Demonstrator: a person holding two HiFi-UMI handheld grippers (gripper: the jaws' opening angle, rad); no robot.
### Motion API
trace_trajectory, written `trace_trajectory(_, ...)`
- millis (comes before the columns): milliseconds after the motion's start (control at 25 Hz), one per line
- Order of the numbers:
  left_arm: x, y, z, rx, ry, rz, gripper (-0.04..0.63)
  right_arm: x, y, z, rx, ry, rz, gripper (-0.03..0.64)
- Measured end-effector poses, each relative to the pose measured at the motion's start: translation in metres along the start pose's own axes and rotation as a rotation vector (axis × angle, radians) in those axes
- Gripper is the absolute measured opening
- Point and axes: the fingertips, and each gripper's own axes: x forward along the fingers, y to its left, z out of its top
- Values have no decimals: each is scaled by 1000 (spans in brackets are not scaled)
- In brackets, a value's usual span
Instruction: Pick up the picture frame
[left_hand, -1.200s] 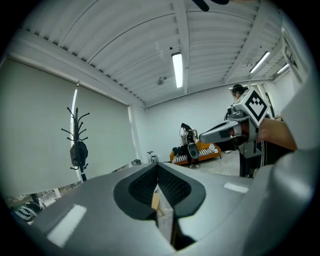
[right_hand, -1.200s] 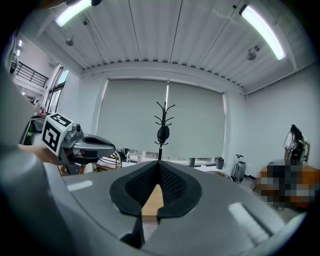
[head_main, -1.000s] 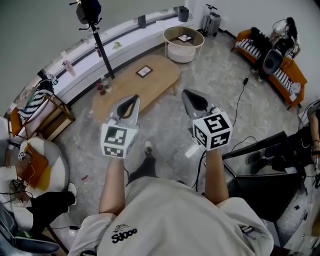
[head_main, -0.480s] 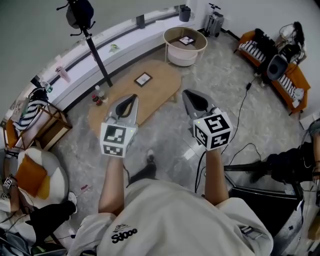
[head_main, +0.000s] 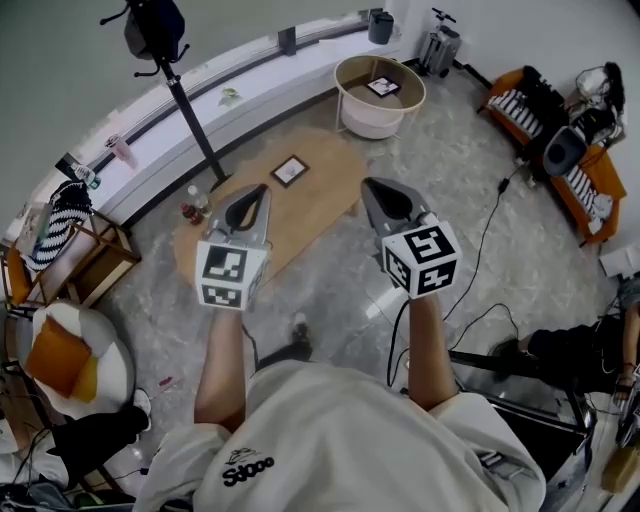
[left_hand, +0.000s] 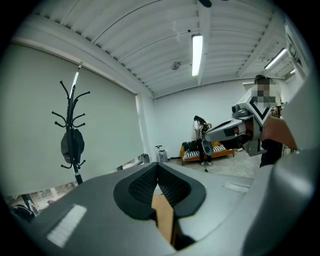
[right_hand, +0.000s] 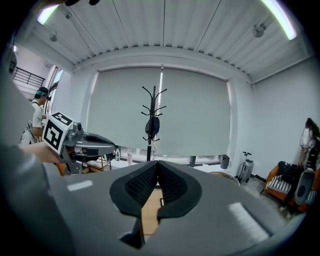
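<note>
Two grippers are held out side by side above the pale floor (head_main: 450, 170), one in each of the person's hands. The left gripper (head_main: 254, 192) has its jaws closed on nothing, the ribbed black pads meeting along a single line in the left gripper view; the right gripper (head_main: 374, 186) is the same, jaws pressed together and empty in the right gripper view.

The picture frame (head_main: 290, 170), small and dark-edged, lies flat on the oval wooden worktop (head_main: 330, 160); in the head view it sits beyond the two grippers and between them, touching neither. In that view the left gripper's tip overlaps the near side of the worktop, while the right gripper's tip lies just off its right edge; below the closed pads in each gripper view a strip of the same wood shows. In the right gripper view a tiny dark shape on that strip may be the frame, though it is too small to be sure.

A few bottles (head_main: 193, 207) stand at the left end of the worktop; behind them a black coat stand (head_main: 185, 105) rises near the long window ledge. Past the far end of the worktop is a round basket table (head_main: 372, 122) with a second frame (head_main: 383, 87) lying inside it; an orange sofa (head_main: 592, 200) stands well apart at the right.
</note>
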Motion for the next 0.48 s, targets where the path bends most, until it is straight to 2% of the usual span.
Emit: trace_trajectory(480, 68, 52, -41, -39, 79, -10, 9, 91, -32, -13, 39, 65, 18, 3)
